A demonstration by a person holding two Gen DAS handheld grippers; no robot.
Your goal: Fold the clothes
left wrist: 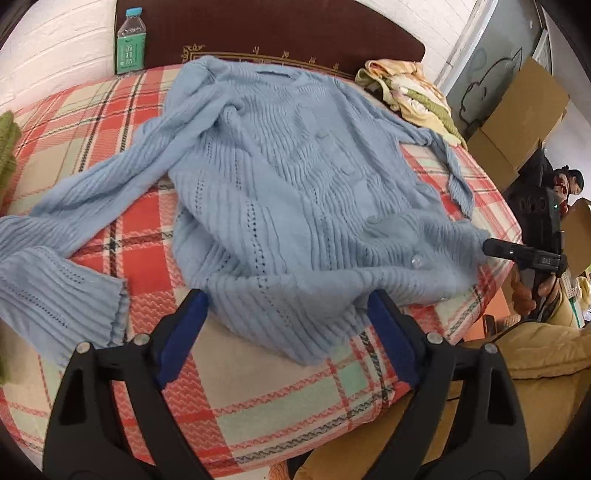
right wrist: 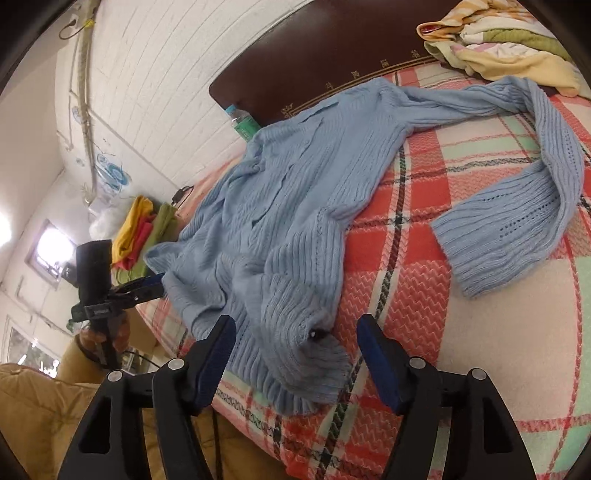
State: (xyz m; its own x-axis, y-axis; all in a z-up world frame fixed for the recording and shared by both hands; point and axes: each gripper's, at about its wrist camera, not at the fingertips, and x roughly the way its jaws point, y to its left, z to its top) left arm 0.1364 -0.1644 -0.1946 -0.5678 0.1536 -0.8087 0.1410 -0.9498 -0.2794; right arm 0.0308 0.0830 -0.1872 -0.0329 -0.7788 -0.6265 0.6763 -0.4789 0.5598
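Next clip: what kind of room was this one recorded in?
Most likely a bedroom in a home. A blue knitted cardigan lies spread on a bed with a plaid blanket and a dark headboard. More clothes are piled nearby, and a water bottle stands by the white wall.

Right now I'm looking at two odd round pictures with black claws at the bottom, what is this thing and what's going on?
Each picture comes from a fisheye camera on a hand-held gripper; a person holds one in each hand. The left gripper and right gripper both stand open at the hem of a light blue cardigan, holding nothing. The cardigan lies spread on a plaid blanket. A water bottle stands at the headboard, with a pile of clothes nearby.
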